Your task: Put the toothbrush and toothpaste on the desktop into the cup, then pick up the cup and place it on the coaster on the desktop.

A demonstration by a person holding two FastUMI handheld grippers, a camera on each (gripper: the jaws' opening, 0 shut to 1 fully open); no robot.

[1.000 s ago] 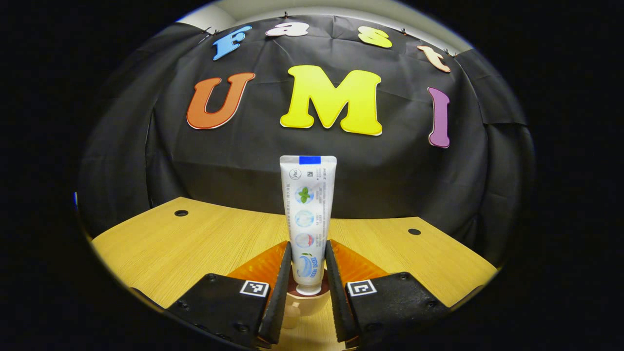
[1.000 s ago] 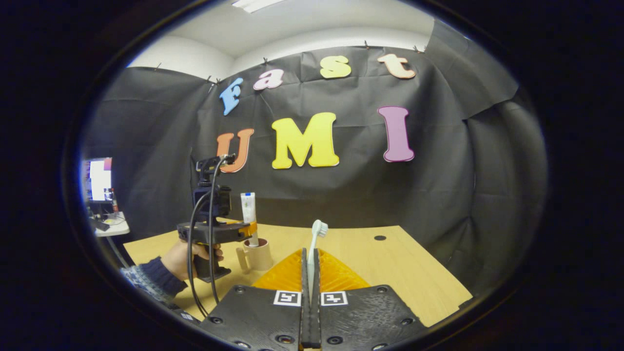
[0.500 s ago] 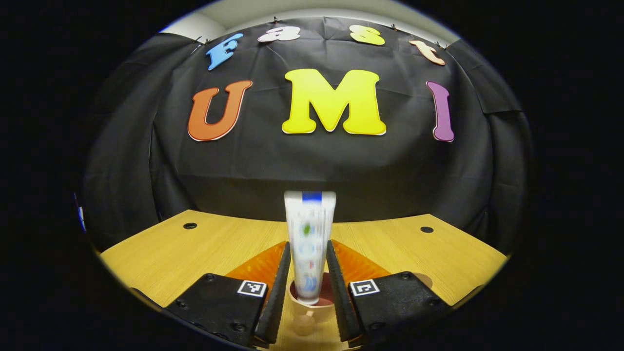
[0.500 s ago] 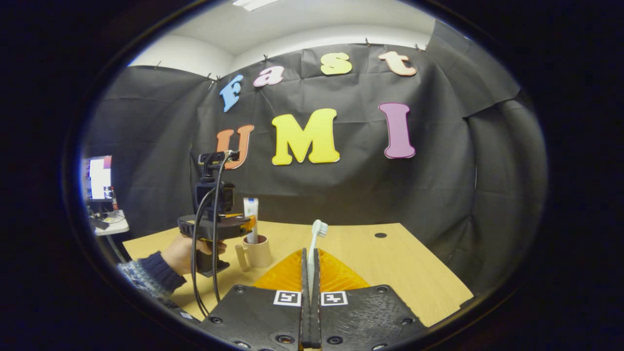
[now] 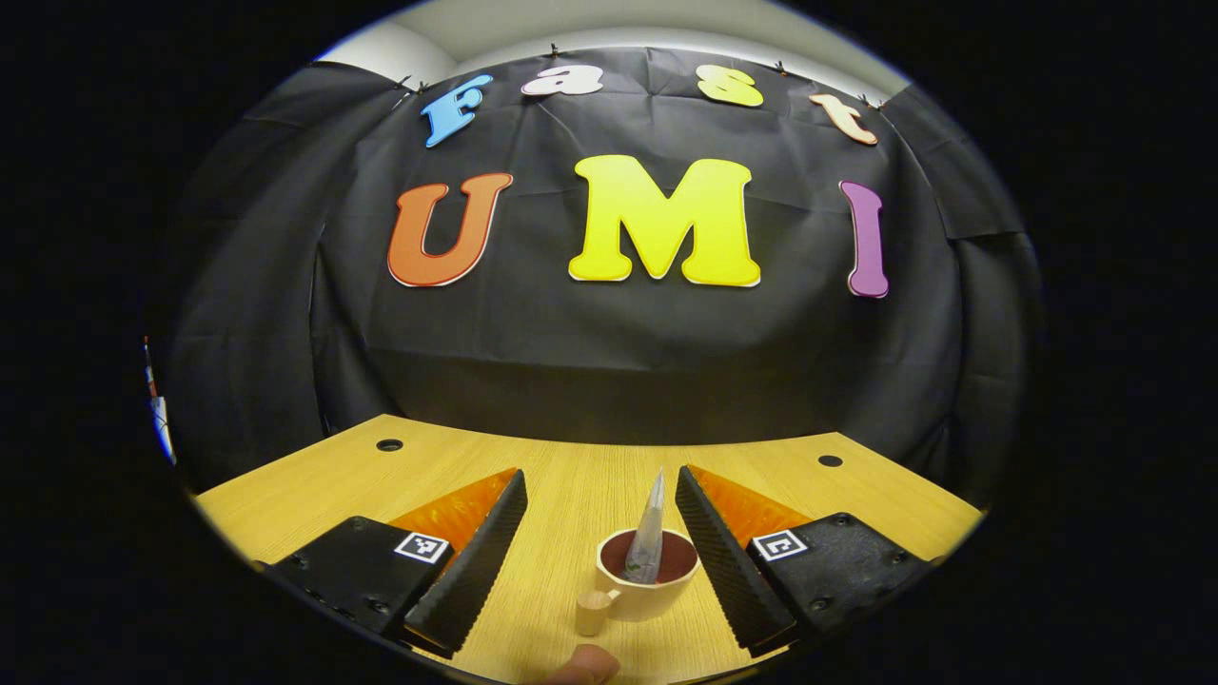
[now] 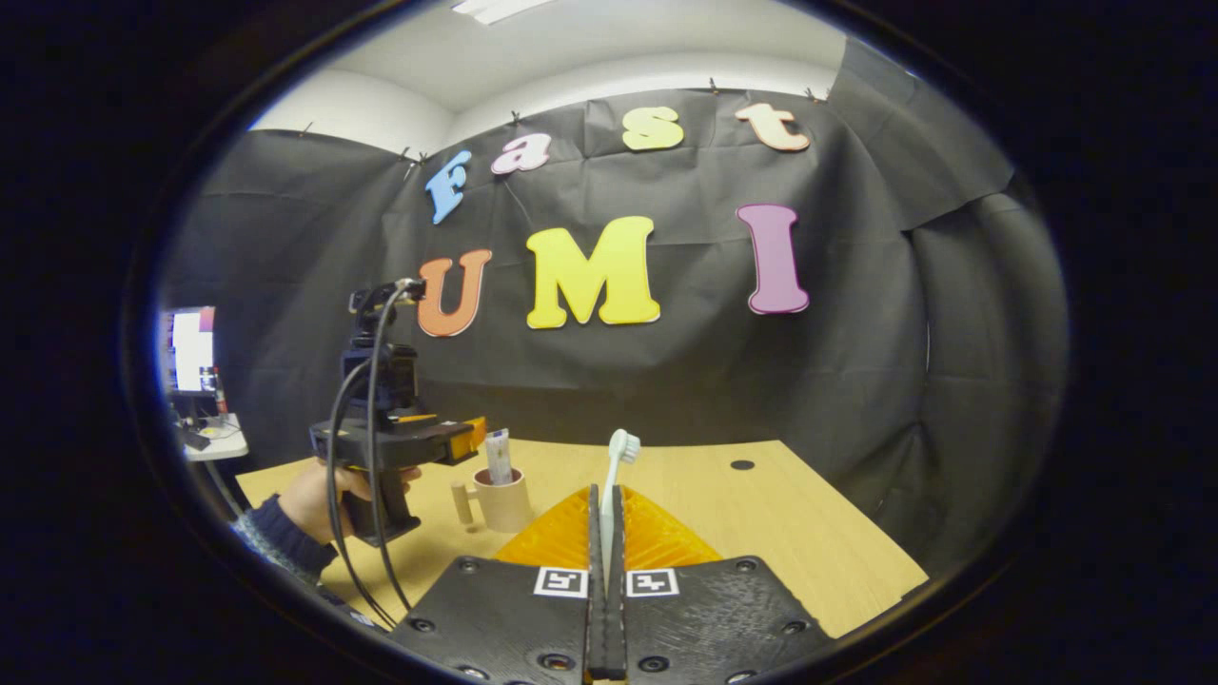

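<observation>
Standing tail-up in the beige handled cup (image 5: 645,590), the white toothpaste tube (image 5: 650,533) needs no hold, so the left gripper (image 5: 601,547) gapes wide, while the right gripper (image 6: 605,533) pinches the white toothbrush (image 6: 616,476) upright, apparently for dropping in.

Toothpaste (image 5: 650,528) lower part hidden inside the cup (image 5: 647,595); only the flat crimped end sticks out above the rim. Toothbrush (image 6: 617,476) handle buried between the right gripper (image 6: 606,518) fingers, only head and neck visible; bristles too small to make out. Cup bottom in the right gripper view partly behind that gripper's finger. Person's hand (image 6: 319,490) on the left gripper (image 6: 447,442) mostly covered by grip and cables, sleeve cut off at the view's edge. Screen (image 6: 193,350) at far left too small and cropped.
</observation>
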